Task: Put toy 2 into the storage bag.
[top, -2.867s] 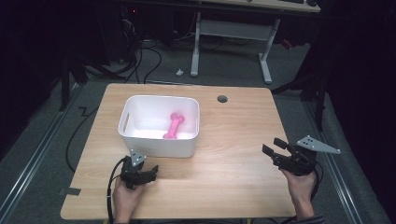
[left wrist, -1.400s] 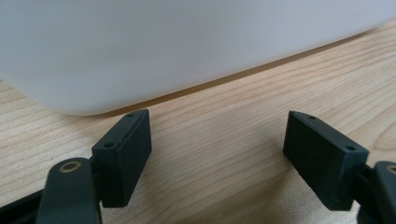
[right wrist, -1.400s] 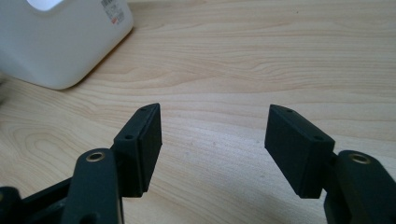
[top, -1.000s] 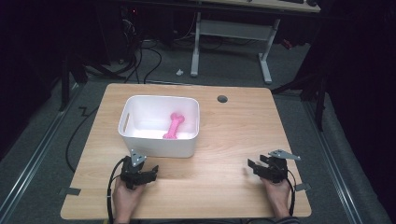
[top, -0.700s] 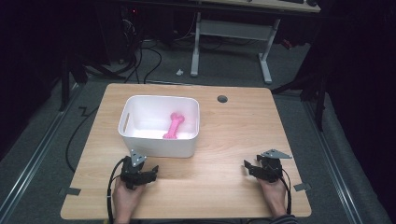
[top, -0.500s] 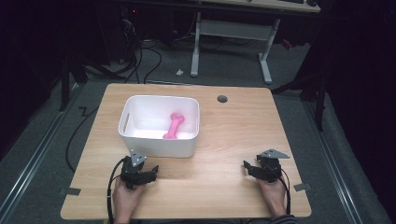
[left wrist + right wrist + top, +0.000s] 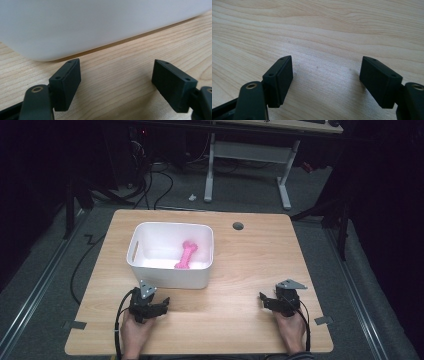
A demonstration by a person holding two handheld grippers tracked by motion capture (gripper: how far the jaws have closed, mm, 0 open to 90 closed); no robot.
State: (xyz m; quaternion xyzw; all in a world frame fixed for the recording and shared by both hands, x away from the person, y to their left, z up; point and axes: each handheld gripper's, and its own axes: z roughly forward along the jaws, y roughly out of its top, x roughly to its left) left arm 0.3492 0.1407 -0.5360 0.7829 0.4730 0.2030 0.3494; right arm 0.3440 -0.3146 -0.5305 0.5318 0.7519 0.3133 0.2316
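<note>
Near edge of table (image 7: pixel 225 320): two hands, each on a gripper, both resting on the wood.

Left hand (image 7: pixel 134 335): holds the left gripper (image 7: pixel 161 304) at the near left, just in front of the bin (image 7: pixel 170 275). Grey plate on top, cable looping back beside the wrist. In the left gripper view the gripper (image 7: pixel 116 75) has its jaws spread wide with bare wood between them, nothing grasped. The bin's white wall (image 7: pixel 87 25) rises just beyond the jaw tips, apart from them.

Right hand (image 7: pixel 291 332): holds the right gripper (image 7: pixel 262 299) at the near right, well apart from the bin, jaws pointing toward the table's middle. Grey plate on top. In the right gripper view the gripper (image 7: pixel 325 72) has its jaws spread wide, nothing between them but the table's pale grain (image 7: pixel 317 30).

Middle of table: white bin, rectangular, open-topped, with a slot handle in its left wall. It stands left of centre.

Inside the bin: one pink bone (image 7: pixel 186 255), lying on the floor of the bin toward its right side, long axis running near to far. Neither gripper touches it.

Far right part of table: round cable hole (image 7: pixel 238 226).

Beyond the table: grey floor, loose black cables (image 7: pixel 160 185), white legs of a second desk (image 7: pixel 250 157).
</note>
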